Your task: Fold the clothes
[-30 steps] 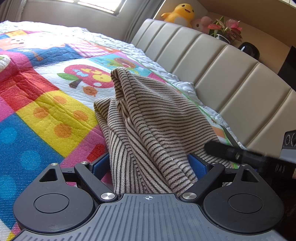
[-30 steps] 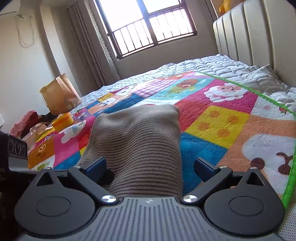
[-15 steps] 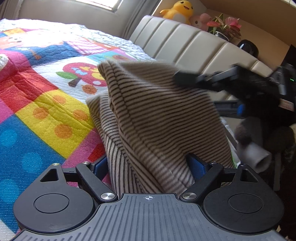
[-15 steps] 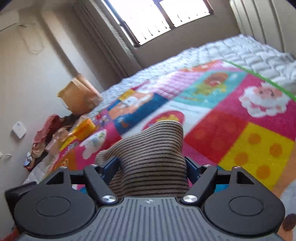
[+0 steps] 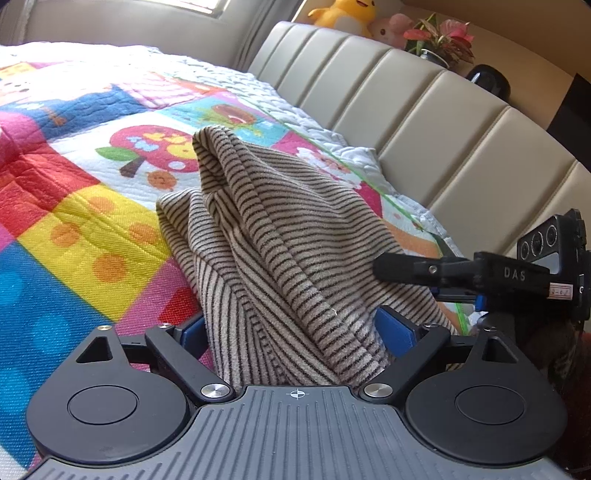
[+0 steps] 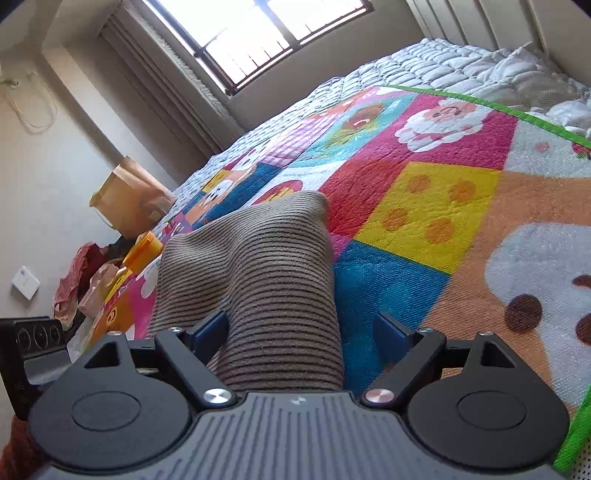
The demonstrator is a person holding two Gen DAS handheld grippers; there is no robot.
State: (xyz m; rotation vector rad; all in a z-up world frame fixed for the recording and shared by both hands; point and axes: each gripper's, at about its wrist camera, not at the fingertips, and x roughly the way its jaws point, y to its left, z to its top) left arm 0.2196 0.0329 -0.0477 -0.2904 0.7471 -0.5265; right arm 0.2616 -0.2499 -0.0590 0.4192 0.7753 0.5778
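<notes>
Left claw (image 5: 295,332) wide, striped garment (image 5: 280,236) bunched between its pads. Right claw (image 6: 301,328) has just been opening; cloth touches its left pad only, no grip. Garment heaped near the bed's (image 5: 92,206) headboard edge. I judge mid-fold; next I must regrasp an edge.

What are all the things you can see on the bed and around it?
striped garment: one, beige with dark stripes, bunched on the quilt, running between both grippers' fingers
quilt: one, many-coloured cartoon squares, covering the bed
headboard: one, cream, padded
plush toys: two, yellow and pink, on the ledge behind the headboard
potted plant: one, pink-red leaves, same ledge
paper bag: one, brown, beside the bed
window: one, barred
left gripper: one, black, blue pads
right gripper: one, black, blue pads, open, jaws just opening
</notes>
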